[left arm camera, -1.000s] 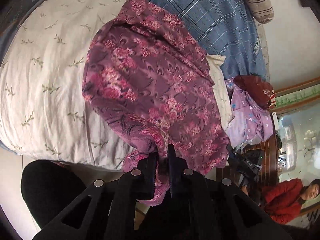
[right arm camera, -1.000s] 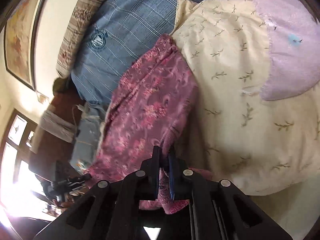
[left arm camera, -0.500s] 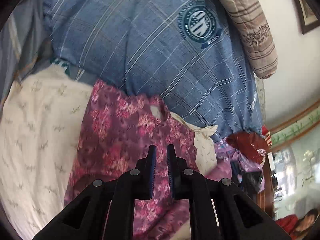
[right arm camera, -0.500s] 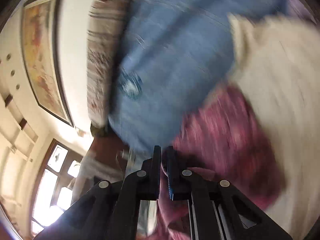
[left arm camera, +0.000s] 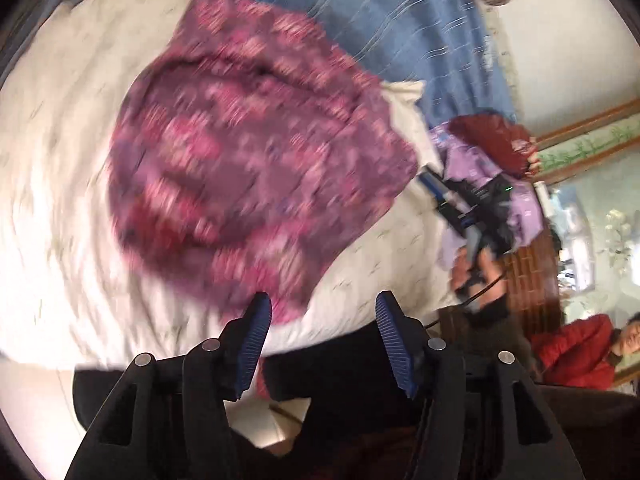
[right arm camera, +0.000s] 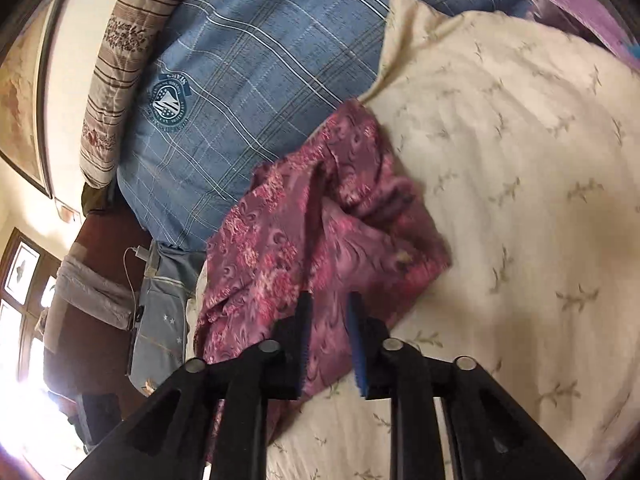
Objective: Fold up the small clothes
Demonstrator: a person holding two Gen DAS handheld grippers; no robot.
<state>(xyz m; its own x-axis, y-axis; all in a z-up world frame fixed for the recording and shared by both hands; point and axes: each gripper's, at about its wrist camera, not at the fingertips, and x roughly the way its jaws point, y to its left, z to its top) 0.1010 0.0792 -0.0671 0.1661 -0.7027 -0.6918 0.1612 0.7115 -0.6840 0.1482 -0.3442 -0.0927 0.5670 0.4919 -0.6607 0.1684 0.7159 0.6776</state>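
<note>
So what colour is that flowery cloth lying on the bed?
Purple-pink with pink flowers. The cloth shows sharpest in the right wrist view.

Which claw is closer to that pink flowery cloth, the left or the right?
Right. The right claw has the pink flowery cloth between its open jaws; the left claw hovers open just off the cloth's near edge.

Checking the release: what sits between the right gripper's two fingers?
In the right wrist view, the floral garment lies behind the gap of the right gripper; its jaws have just been opening, pads apart.
</note>
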